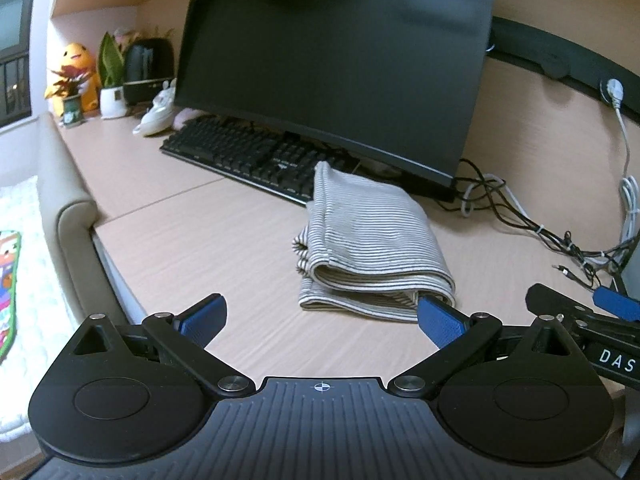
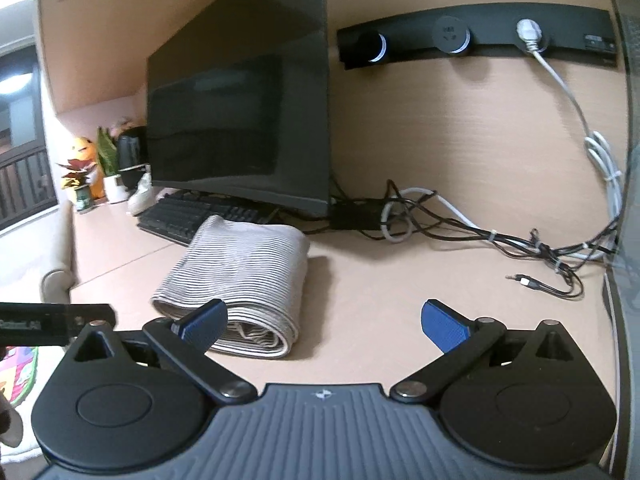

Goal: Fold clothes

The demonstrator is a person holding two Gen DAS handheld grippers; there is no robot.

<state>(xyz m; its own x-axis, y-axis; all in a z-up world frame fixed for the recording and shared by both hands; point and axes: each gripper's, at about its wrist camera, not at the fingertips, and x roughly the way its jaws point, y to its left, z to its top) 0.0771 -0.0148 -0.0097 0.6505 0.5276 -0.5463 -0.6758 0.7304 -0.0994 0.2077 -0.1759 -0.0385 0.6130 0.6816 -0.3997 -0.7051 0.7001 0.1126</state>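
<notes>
On the desk (image 1: 180, 240) in front of the keyboard (image 1: 240, 156) lies the folded striped garment (image 1: 372, 240), soft, light and floppy, best pinched at its layered near edge, while the left gripper (image 1: 320, 320) and right gripper (image 2: 324, 322) hover empty, fingers apart

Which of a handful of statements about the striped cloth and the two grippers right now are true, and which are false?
1. The striped cloth lies folded on the desk. True.
2. The left gripper is shut on the cloth. False: its jaws are spread wide and hold nothing.
3. The right gripper is open. True.
4. The cloth lies on top of the keyboard. False: it lies on the desk in front of the keyboard, its far end just reaching the near edge.
5. The monitor shows a bright picture. False: its screen is dark.
</notes>
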